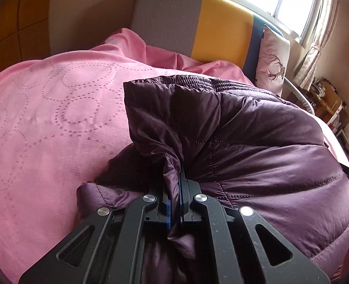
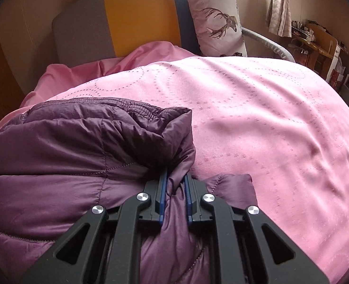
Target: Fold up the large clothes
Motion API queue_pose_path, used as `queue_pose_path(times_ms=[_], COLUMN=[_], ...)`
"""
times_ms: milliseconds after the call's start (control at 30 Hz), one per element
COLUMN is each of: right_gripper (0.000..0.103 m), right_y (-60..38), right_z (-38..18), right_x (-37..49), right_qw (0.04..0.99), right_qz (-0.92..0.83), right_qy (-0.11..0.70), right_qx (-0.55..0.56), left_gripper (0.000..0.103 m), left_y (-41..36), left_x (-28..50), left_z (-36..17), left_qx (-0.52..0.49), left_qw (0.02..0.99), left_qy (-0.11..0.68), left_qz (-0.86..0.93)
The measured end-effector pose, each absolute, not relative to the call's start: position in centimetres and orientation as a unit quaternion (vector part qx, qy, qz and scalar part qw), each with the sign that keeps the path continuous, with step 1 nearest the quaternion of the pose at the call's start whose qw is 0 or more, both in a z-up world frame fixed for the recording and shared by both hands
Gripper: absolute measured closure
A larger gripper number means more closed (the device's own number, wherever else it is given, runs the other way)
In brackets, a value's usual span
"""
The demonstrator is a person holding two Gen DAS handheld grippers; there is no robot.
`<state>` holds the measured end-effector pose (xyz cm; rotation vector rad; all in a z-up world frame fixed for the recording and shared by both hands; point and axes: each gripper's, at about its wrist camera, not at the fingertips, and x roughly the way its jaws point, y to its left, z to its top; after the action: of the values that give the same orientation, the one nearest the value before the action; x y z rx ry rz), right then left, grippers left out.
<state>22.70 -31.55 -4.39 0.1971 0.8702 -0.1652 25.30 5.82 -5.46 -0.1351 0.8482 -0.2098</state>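
Pinching bunched folds of the quilted dark-purple puffer jacket [image 1: 245, 137], both sets of jaws are clamped narrow on its fabric: the left gripper [image 1: 176, 189] at one side, the right gripper [image 2: 175, 189] at the other, likely to carry a fold. It lies on the pink bedspread [image 2: 269, 108], short of the grey-and-yellow headboard [image 2: 136, 16].
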Motion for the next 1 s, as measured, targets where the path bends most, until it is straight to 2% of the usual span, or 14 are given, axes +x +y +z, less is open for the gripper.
queue_pose_path(times_ms=[133,167,200,233,267,300,467,633,767,1000], right_gripper=[0.089,0.086,0.081,0.074,0.057,0.048,0.048,0.041,0.042,0.042], right_y=[-31.6,-31.7,-31.6,-31.6,-31.5,-31.5,-29.0,-21.9,-17.7,-17.6], right_z=[-4.3,-4.0,-3.7,-3.1,-2.5,-1.7,2.6,5.0,3.6,-1.3], right_x=[22.6,22.7,22.6,22.5,22.0,21.4,18.3,17.3,19.2,21.5], right_qw=[0.898,0.898,0.897,0.898,0.899,0.904,0.931,0.945,0.942,0.932], right_qz=[-0.080,-0.081,-0.084,-0.090,-0.098,-0.102,-0.086,0.003,0.022,0.003], right_qy=[0.422,0.423,0.424,0.424,0.419,0.407,0.346,0.320,0.331,0.357], right_qx=[0.098,0.095,0.088,0.081,0.077,0.079,0.075,0.062,0.047,0.053], left_gripper=[0.096,0.087,0.074,0.066,0.048,0.040,0.036,0.036,0.036,0.036], left_y=[6.4,6.4,6.4,6.4,6.7,7.0,5.7,0.9,-1.5,-2.7], left_x=[25.4,25.0,24.5,24.0,23.0,22.1,18.1,17.1,17.3,17.6], left_z=[-5.2,-4.4,-3.6,-2.9,-1.6,-0.5,4.0,3.7,1.0,-2.6], left_qx=[-0.086,-0.080,-0.074,-0.073,-0.079,-0.084,-0.094,-0.082,-0.088,-0.079], left_qw=[0.898,0.901,0.904,0.908,0.915,0.924,0.948,0.947,0.933,0.927], left_qy=[0.422,0.421,0.416,0.411,0.393,0.371,0.298,0.296,0.330,0.352], left_qz=[-0.093,-0.075,-0.059,-0.049,-0.039,-0.033,-0.051,-0.094,-0.109,-0.101])
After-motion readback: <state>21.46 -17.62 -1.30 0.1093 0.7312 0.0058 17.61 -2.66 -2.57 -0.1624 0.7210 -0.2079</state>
